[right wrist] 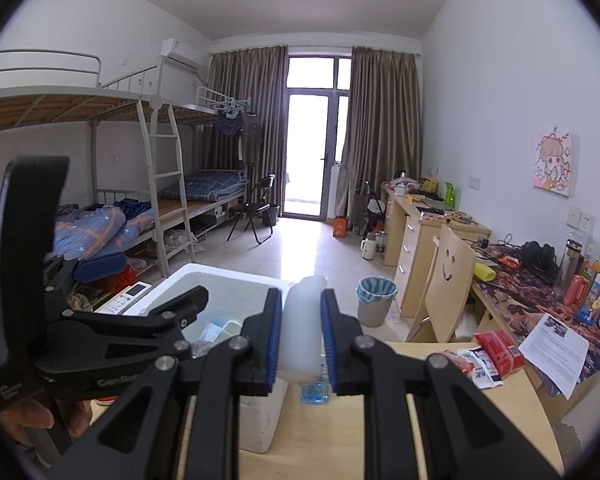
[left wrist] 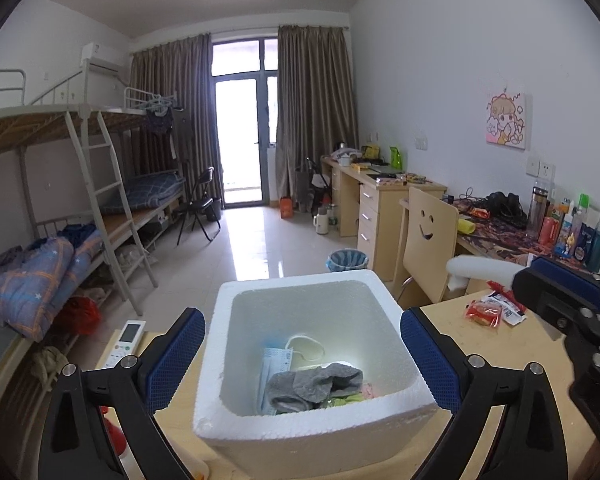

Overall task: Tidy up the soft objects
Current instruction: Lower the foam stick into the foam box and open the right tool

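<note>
A white foam box stands on the wooden table. Inside lie a grey sock, a blue face mask and a white loop. My left gripper is open, its blue pads on either side of the box. My right gripper is shut on a white foam roll and holds it above the table, right of the box. The roll also shows in the left wrist view, at the right.
Red snack packets lie on the table at right. A remote control lies left of the box. A small blue item lies under the roll. A smiley-back chair and a cluttered desk stand beyond.
</note>
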